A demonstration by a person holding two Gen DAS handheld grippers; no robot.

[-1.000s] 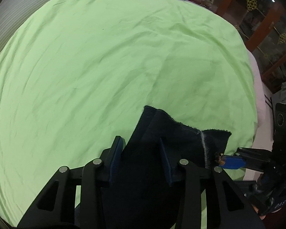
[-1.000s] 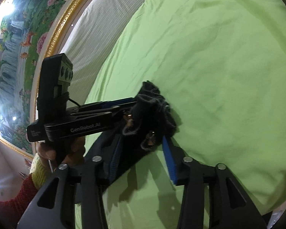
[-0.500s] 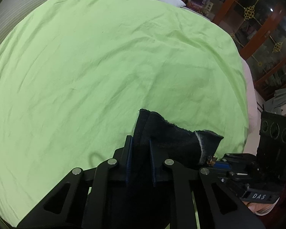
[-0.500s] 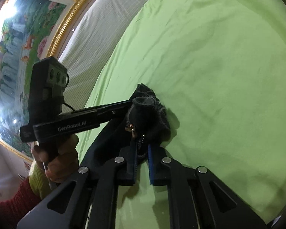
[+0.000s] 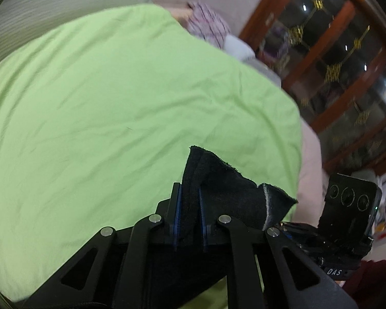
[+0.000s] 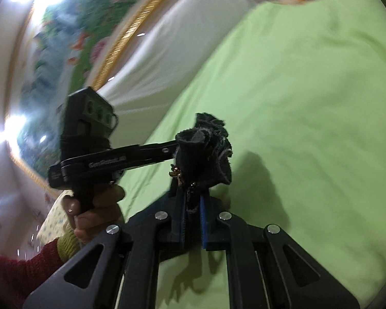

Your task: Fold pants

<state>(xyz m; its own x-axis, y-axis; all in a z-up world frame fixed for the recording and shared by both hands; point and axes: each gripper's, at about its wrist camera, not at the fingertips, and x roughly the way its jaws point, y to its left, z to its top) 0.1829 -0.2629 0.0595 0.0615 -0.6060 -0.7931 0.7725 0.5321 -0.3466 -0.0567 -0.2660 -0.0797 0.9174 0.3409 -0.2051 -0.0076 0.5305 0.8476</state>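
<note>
Left claw (image 5: 189,200) and right claw (image 6: 192,207) pinch dark pants (image 5: 226,193) above green sheet (image 5: 115,97).

pants (image 5: 229,195) between tools, above bedsheet (image 5: 115,103)

pants (image 5: 226,190): dark matt cloth, frayed edge | bedsheet (image 5: 115,97): smooth green cloth | picture frame (image 6: 131,36): glossy gilt

**Readable lettering on the two handheld grippers**

You can read two markings, both blurred. White letters "DAS" stand on the black body of the right gripper (image 5: 332,262), low at the edge of your left wrist view. Pale lettering that looks like "GenRobot.AI" runs along the black side bar of the left gripper (image 6: 175,152), seen from your right wrist camera.
</note>
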